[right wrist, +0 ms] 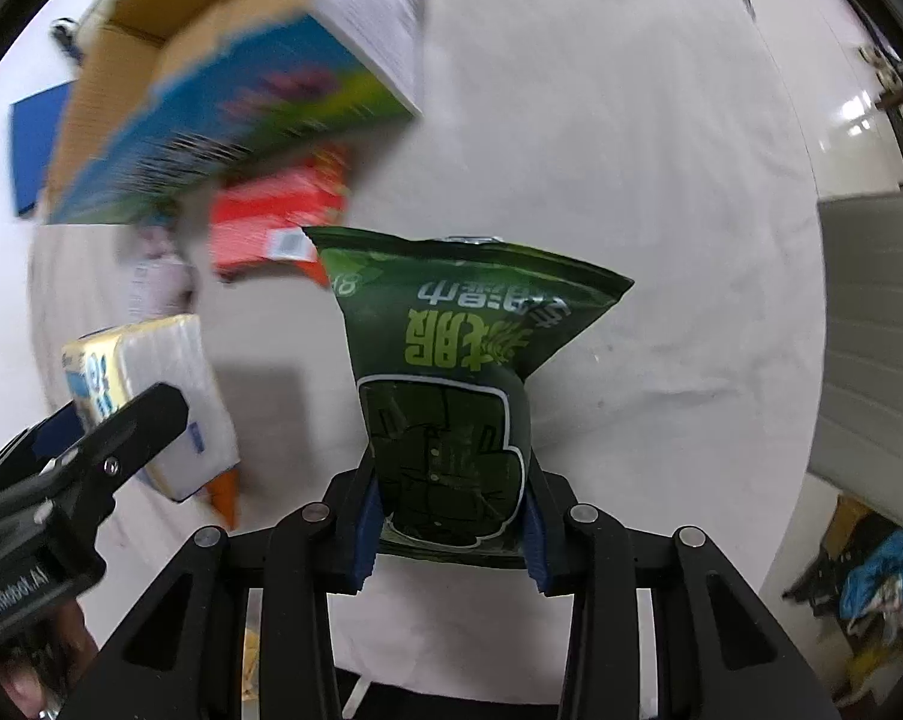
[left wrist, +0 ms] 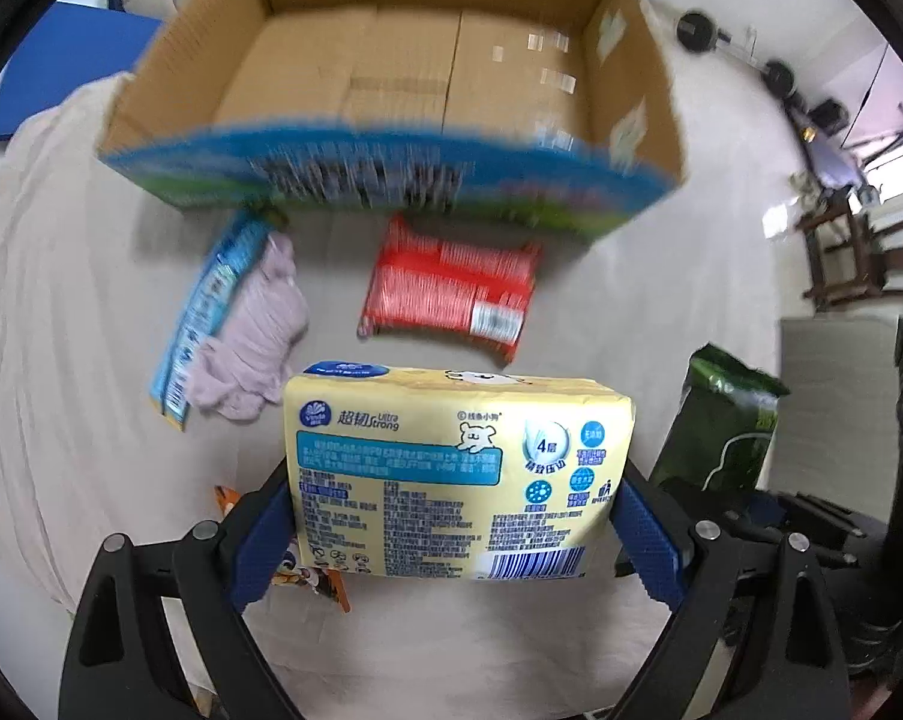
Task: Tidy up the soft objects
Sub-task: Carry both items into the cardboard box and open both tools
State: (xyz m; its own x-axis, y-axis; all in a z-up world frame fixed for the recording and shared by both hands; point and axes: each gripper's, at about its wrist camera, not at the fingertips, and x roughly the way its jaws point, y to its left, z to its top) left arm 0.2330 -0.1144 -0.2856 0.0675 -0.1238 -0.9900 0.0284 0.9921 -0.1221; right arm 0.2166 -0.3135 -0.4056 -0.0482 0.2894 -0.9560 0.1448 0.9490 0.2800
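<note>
Left gripper (left wrist: 451, 531): jaws wide, clamped on yellow tissue pack (left wrist: 457, 468), lifted above cloth-covered floor (left wrist: 661, 300). Right gripper (right wrist: 448, 531): jaws narrow, pinching green snack bag (right wrist: 451, 396). Open cardboard box (left wrist: 403, 84) beyond, red pack (left wrist: 451, 288) beside it.

I see the open box (left wrist: 391, 78) far away on the sheet (left wrist: 661, 300). Near its front lie a flat packet (left wrist: 451, 288) and, to the left, a cloth (left wrist: 253, 336) beside a strip (left wrist: 205, 312).
</note>
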